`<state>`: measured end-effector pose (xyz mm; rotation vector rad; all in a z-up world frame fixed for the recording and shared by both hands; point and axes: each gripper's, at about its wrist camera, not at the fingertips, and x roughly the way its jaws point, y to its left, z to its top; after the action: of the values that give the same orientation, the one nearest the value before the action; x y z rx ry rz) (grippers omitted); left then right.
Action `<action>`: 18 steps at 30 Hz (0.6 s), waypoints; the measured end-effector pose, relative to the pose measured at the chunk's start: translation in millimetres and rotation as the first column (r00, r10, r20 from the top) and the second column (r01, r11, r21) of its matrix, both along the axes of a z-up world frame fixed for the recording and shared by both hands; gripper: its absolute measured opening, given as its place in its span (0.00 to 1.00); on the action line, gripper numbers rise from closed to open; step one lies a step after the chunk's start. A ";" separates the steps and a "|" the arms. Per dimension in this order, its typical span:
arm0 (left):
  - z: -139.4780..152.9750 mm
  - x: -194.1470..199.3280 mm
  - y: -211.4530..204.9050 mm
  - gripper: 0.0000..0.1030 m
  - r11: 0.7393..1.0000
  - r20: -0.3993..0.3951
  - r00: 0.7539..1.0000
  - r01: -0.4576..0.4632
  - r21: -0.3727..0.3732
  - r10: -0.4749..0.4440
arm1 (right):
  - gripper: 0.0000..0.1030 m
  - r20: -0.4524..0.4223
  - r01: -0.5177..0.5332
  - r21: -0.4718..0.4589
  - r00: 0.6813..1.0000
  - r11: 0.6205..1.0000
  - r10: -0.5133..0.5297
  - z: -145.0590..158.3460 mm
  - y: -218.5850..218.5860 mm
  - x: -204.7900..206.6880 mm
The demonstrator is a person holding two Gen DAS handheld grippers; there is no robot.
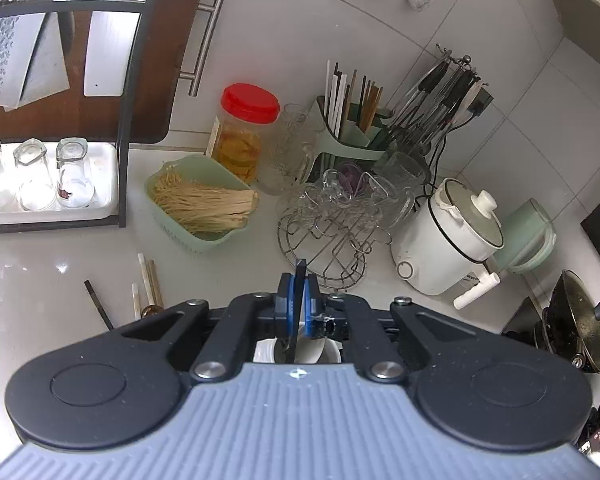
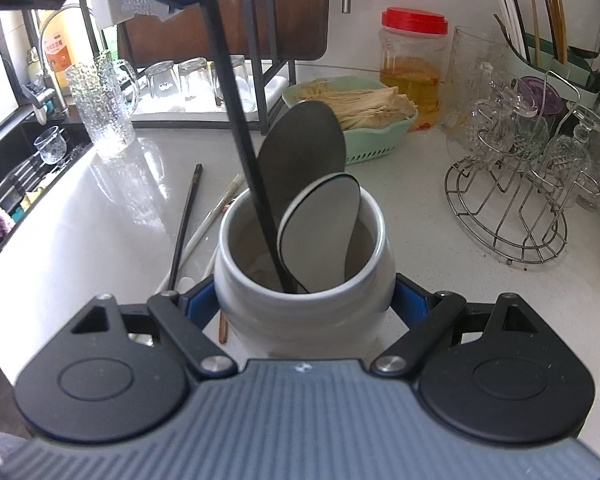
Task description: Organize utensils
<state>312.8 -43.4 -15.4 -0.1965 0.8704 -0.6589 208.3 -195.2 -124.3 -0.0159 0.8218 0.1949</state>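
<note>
Dropping a black utensil into the crock

Right tongs (image 2: 304,312) clasp the white crock (image 2: 304,280) on the counter (image 2: 420,216); left tongs (image 1: 296,300) pinch a black utensil (image 2: 236,128) (tip already inside). Next: release; loose chopsticks (image 2: 186,220) wait beyond.

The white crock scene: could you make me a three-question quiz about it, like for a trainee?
1. True or false: the right gripper grips the crock.
2. What does the left gripper hold? A) the black handle B) a glass C) the basket
3. Fill in: the utensils still on the counter are ____.

Key: 1 true; 2 A; 3 chopsticks.
</note>
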 end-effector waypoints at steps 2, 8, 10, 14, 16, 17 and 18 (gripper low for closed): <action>0.8 0.0 -3.3 0.05 1.000 0.004 1.000 0.001 0.011 -0.001 | 0.88 0.002 -0.005 -0.003 1.000 1.000 0.005 0.0 0.0 0.2; 1.8 1.0 -4.5 0.05 1.000 -0.005 1.000 -0.005 0.021 0.005 | 0.89 0.002 -0.011 0.000 1.000 1.000 0.011 -0.2 -0.6 0.4; 2.6 0.9 -4.2 0.06 1.000 -0.010 1.000 -0.007 0.024 0.007 | 0.89 0.003 -0.011 0.000 1.000 1.000 0.011 -0.3 -0.7 0.3; 3.9 0.7 -0.5 0.06 0.998 -0.015 0.999 -0.042 0.040 0.042 | 0.89 0.004 -0.008 0.001 1.000 1.000 0.008 0.0 -0.5 0.2; 5.0 0.6 2.8 0.06 0.998 -0.024 0.998 -0.050 0.045 0.051 | 0.88 0.004 -0.006 0.001 1.000 1.000 0.006 -0.1 0.0 0.1; 6.2 0.2 4.3 0.06 0.997 -0.022 0.998 -0.056 0.053 0.057 | 0.88 0.004 -0.005 0.001 1.000 1.000 0.005 -0.1 0.1 0.1; 7.6 -0.6 6.0 0.07 0.997 -0.016 0.998 -0.060 0.056 0.061 | 0.88 0.003 -0.005 0.001 1.000 1.000 0.005 0.0 0.2 0.1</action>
<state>312.2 -37.3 -7.9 -0.1780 0.8956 -0.5763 208.5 -195.0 -124.3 -0.0172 0.8186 0.2005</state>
